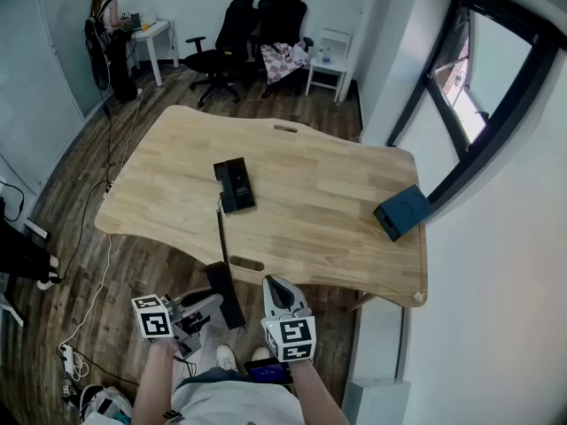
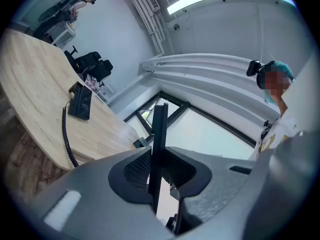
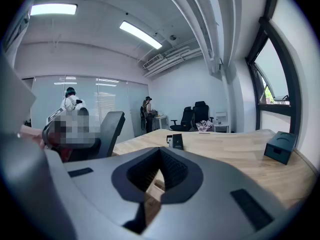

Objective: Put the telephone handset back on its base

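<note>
The black telephone base lies flat on the wooden table, left of its middle. Its coiled cord runs over the near table edge down to the black handset, which hangs below the tabletop. My left gripper is shut on the handset; in the left gripper view the handset stands edge-on between the jaws, with the base and cord far off to the left. My right gripper is shut and empty beside it, off the near edge; its own view shows the base ahead.
A dark teal box sits at the table's right edge, next to the window wall. Black office chairs stand beyond the table, and a person stands at a small desk in the far left corner. Cables and a power strip lie on the floor.
</note>
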